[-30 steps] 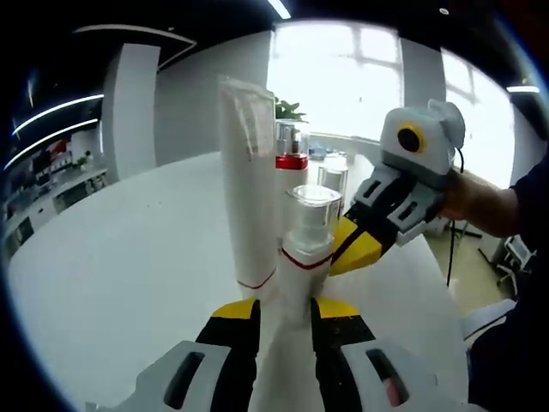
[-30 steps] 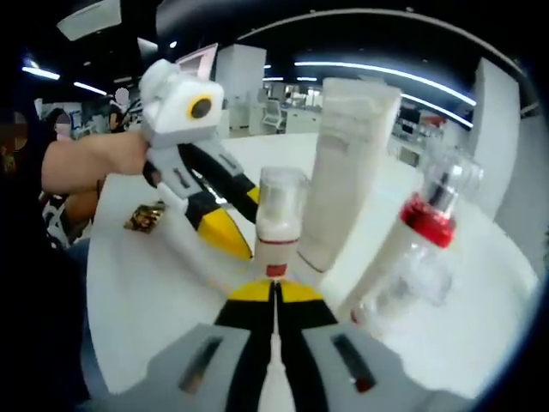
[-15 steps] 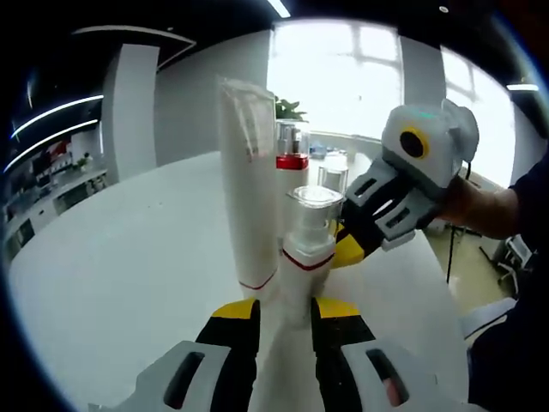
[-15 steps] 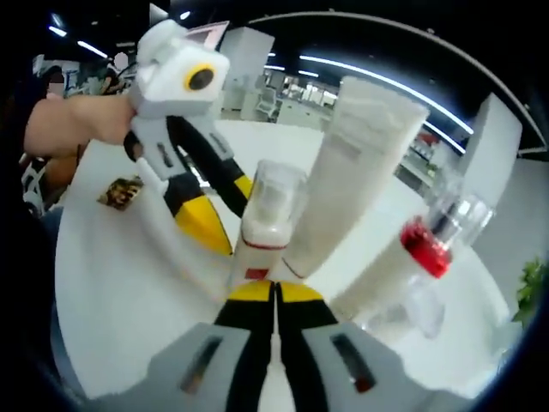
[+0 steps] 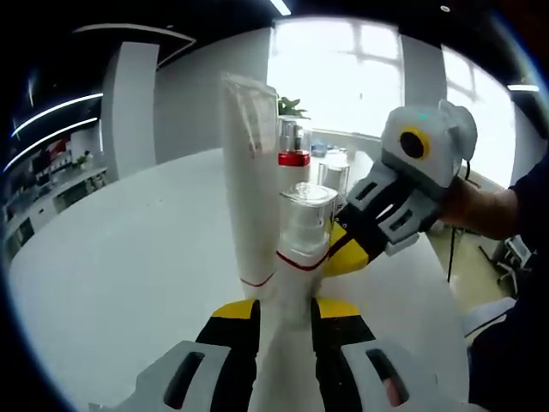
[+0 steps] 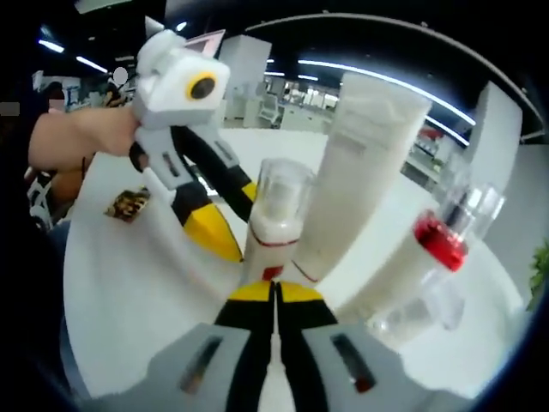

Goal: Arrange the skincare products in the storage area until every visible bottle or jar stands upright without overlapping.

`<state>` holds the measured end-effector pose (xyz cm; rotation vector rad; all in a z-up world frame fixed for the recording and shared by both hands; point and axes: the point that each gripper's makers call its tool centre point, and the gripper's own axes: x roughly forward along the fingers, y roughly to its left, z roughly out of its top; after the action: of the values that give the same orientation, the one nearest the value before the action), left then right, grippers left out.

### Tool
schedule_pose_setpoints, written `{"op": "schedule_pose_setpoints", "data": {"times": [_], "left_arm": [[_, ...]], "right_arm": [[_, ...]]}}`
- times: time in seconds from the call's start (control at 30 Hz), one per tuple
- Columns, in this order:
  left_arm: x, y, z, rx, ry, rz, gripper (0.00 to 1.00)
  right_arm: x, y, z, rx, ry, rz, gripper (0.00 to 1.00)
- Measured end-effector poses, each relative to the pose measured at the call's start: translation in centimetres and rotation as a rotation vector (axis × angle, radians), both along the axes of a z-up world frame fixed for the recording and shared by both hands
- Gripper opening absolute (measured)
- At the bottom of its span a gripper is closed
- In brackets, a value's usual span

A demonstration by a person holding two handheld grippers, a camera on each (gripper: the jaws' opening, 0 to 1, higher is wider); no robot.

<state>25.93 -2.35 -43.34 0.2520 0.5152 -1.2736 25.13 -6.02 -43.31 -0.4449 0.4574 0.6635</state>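
Your left gripper (image 5: pixel 285 311) clamps the base of one small white pump bottle with a clear cap and red band (image 5: pixel 302 249), upright on the round white table (image 5: pixel 129 275). Your right gripper (image 6: pixel 275 292) has its jaws pressed together, tips just beside that bottle (image 6: pixel 273 227). Beside it stand one tall white plastic tube (image 5: pixel 249 189) and one clear-capped bottle with a red collar (image 5: pixel 293 154); I can't read any label.

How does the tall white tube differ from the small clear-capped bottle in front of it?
The tall white tube rises well above the small pump bottle. The tube is flat, opaque and free-standing on its cap, with a crimped top end; the bottle is round, with a clear cap, and stands between the left gripper jaws. Both are white, upright on the white table, with a thin red line.
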Motion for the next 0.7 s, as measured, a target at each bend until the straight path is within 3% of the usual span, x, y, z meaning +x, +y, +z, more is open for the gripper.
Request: {"op": "schedule_pose_setpoints", "data": {"times": [0.23,0.43,0.7], "left_arm": [[0.3,0.2,0.0,0.003,-0.006,0.009,0.23],[0.4,0.6,-0.2,0.011,-0.004,0.014,0.23],[0.2,1.7,0.1,0.001,0.003,0.026,0.23]], "right_arm": [[-0.6,0.6,-0.1,0.064,0.017,0.002,0.0],[-1.6,2.9,-0.3,0.078,0.014,0.07,0.0],[-1.8,1.7,0.3,0.114,-0.01,0.024,0.03]]}}
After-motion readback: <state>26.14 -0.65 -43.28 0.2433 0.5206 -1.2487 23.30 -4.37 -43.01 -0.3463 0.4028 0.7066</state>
